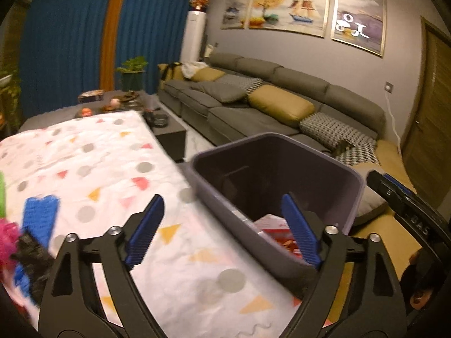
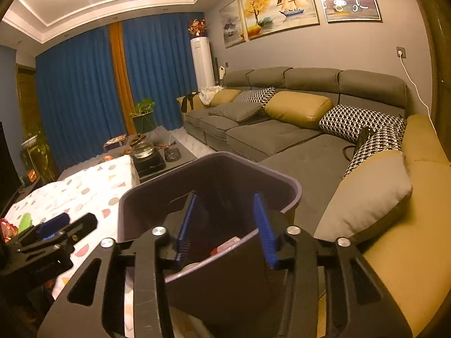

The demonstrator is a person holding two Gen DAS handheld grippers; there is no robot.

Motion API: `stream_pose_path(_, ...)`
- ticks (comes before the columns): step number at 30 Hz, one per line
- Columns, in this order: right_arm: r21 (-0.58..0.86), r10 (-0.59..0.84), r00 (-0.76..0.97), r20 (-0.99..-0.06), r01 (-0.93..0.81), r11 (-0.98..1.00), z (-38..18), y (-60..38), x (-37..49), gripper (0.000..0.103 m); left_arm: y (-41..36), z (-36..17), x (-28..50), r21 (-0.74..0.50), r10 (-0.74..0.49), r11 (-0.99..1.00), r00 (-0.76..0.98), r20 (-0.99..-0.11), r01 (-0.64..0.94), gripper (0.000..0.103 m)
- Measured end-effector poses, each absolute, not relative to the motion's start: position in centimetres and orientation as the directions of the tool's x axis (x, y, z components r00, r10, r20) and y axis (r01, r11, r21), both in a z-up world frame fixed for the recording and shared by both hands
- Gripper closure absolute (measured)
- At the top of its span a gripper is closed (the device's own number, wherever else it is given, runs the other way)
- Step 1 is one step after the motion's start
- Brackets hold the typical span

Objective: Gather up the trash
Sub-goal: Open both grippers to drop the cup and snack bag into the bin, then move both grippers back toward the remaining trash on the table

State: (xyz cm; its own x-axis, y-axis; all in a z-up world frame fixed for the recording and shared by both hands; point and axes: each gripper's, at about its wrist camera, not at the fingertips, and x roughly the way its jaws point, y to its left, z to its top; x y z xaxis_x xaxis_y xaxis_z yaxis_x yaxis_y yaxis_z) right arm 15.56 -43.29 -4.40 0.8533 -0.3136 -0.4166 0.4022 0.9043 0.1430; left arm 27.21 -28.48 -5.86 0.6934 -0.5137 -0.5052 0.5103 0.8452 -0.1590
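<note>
Grey-purple plastic bin [image 1: 276, 174], rectangular with rounded corners and smooth walls, stands off the right edge of the table, between the table and the sofa [image 1: 253, 104]. Inside I see red-and-white packaging [image 1: 274, 225] at the bottom, so some trash is already in.

Left gripper [image 1: 222, 228]: jaws spread wide, nothing between the ribbed blue pads [image 1: 146, 231]. Its right finger hangs over the bin's near rim, its left finger over the tablecloth. It holds nothing that I can see.

Right gripper [image 2: 225, 228]: jaws roughly half open, straddling the bin's near wall and pointing down into the opening. Pads don't appear to press on anything; I judge it empty too.

Key relation for the next move: the remaining trash lies left of the left fingers, at that view's left edge. There's a blue piece [image 1: 39, 214], a pink fluffy wad [image 1: 8, 239] and a green scrap [image 1: 2, 194], all blurred, so I can't tell material or long axis with confidence. The right wrist view shows the same cluster [image 2: 17, 225] at the table's near-left edge, just beyond the left gripper. Left hand is clearly nearer, and I'd swing it left, away from the bin.

Tablecloth [image 1: 98, 169] is white crinkled fabric with grey dots and coloured triangles; soft, likely to bunch if the pads scrape it.
</note>
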Motion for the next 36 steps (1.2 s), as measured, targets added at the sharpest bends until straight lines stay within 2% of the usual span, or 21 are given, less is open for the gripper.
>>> stream_pose_path(5,0.172,-0.285,0.876,-0.388,0.373,0.912,-4.0,-41.4,13.5,0.037,-25.0,-5.2,25.3,-0.139,-0.448,0.887,0.745,-0.495,0.441,0.014)
stream_pose_path(11,0.183,-0.245,0.897,-0.369,0.328,0.927,-3.7,-38.5,11.6,0.031,-20.5,-4.2,22.3,-0.121,-0.382,0.921,0.8,-0.464,0.369,0.01)
stream_pose_path(17,0.196,-0.197,0.913,-0.357,0.279,0.94,-3.2,-35.1,10.3,0.03,-15.1,-3.6,18.4,-0.105,-0.304,0.952,0.856,-0.418,0.287,0.01)
stream_pose_path(29,0.172,-0.062,0.937,-0.344,0.128,0.977,-3.3,-25.9,9.2,0.029,-2.0,-4.4,11.5,-0.099,-0.085,0.994,0.915,-0.395,0.049,0.01)
stream_pose_path(36,0.145,0.005,0.935,-0.355,0.05,0.988,-3.8,-21.6,10.2,0.029,1.2,-4.8,9.9,-0.124,-0.053,0.992,0.914,-0.403,0.003,0.01)
